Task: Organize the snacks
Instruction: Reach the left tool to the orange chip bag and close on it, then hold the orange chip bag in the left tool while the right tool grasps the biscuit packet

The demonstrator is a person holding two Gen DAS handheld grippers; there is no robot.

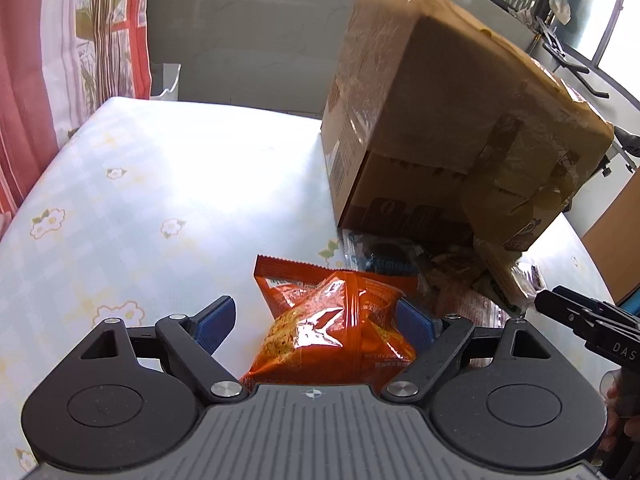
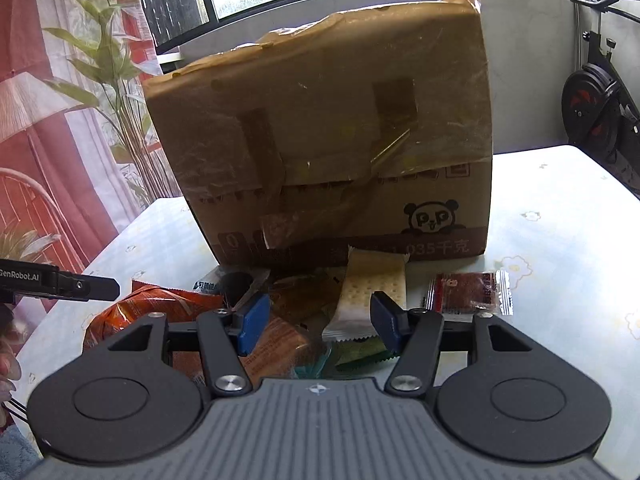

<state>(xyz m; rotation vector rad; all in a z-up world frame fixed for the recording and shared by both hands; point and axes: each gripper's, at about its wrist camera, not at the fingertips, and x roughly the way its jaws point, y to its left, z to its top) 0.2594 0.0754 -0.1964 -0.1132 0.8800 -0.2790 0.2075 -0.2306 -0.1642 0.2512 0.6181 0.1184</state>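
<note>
One cardboard box [image 2: 332, 136] upright on table [image 1: 132, 184], taped, contents hidden. Heap of snack packets at box foot: one orange bag [image 1: 336, 324], one cracker packet [image 2: 370, 300], one small red packet [image 2: 468, 292], others overlapping, uncounted. Left gripper [image 1: 316, 322] spread wide around orange bag, far pad touching, near pad apart. Right gripper [image 2: 316, 320] parted over heap, grasping nothing.
</note>
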